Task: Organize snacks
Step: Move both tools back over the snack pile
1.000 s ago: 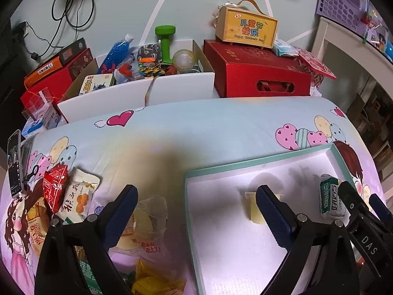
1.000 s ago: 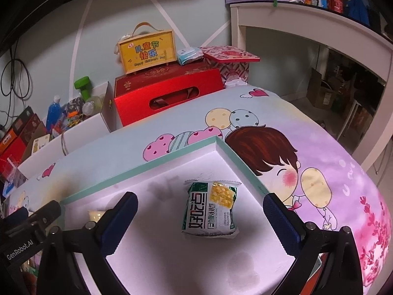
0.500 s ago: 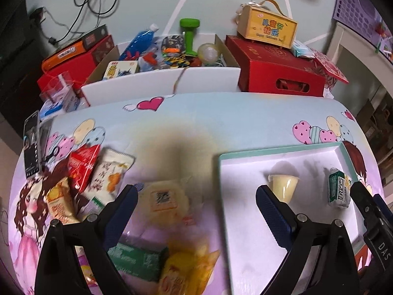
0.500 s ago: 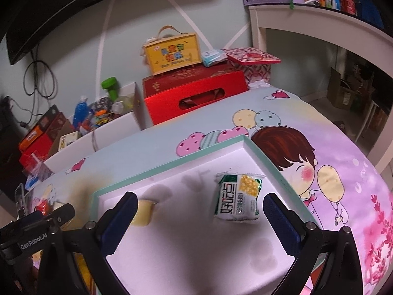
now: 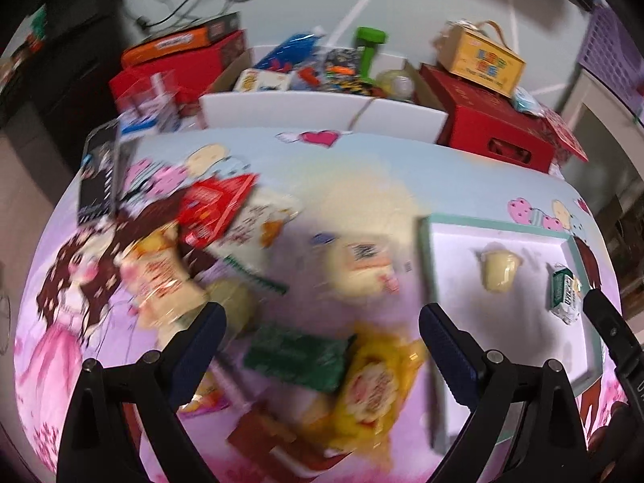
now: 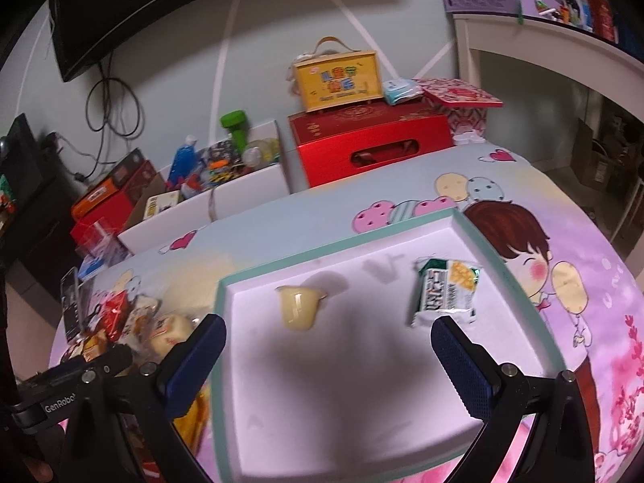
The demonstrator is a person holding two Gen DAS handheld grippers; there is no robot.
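So the left gripper [image 5: 320, 346], jaws wide and empty, hangs right over the snack pile, green packet [image 5: 296, 356] dead between its fingers at lower centre, while the tray [image 5: 426, 265] sits off right under the open right gripper [image 6: 328, 356].

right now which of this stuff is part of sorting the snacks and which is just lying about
For the job:
tray
jelly cup
green packet
snack pile
left claw, open
right claw, open

Lying about:
phone
red box
yellow case
dumbbell
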